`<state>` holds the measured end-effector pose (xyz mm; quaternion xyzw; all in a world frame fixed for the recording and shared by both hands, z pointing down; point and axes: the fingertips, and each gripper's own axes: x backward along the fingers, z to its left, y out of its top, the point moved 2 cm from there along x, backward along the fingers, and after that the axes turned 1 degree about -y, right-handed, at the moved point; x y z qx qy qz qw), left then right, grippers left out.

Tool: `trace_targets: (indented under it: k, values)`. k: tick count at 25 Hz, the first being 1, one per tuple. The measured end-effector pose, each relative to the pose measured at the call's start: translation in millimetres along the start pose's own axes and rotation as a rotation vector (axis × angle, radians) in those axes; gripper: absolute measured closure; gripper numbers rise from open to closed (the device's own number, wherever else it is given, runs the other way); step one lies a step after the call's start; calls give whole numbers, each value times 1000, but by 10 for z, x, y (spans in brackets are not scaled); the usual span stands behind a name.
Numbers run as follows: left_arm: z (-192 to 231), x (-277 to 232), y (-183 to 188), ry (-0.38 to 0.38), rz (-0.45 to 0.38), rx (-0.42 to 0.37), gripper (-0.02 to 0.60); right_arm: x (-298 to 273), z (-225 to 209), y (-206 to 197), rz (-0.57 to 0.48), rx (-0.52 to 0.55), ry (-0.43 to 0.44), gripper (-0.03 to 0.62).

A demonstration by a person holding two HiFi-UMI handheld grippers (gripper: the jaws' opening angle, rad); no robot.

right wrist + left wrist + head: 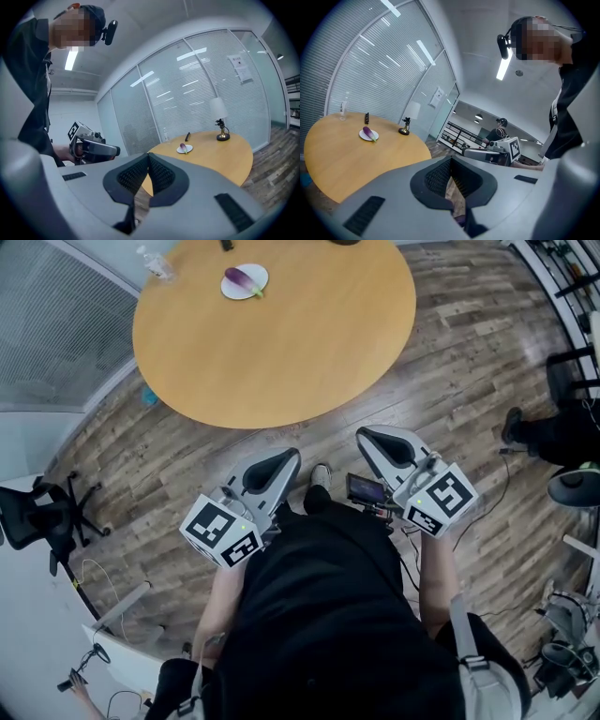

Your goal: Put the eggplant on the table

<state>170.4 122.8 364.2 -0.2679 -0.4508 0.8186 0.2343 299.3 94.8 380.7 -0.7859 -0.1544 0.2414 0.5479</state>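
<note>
The left hand-held gripper [287, 458] and right hand-held gripper [367, 437] are held with jaws together, empty, well apart from the purple eggplant [241, 279] laid on a white plate [260, 273] on the round worktop [281, 343].

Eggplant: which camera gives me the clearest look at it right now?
The head view: it looks down on the eggplant lying on the white plate at the far side of the round table, unobstructed. The left gripper view shows it small and at a slant; the right gripper view shows it smaller still, far off.
</note>
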Motion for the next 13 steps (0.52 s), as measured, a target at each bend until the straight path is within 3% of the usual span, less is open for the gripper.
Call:
trace_targets:
  k: [13]
  values:
    - [16, 45, -60, -17, 1, 5, 569, -52, 64, -49, 26, 10, -10, 577]
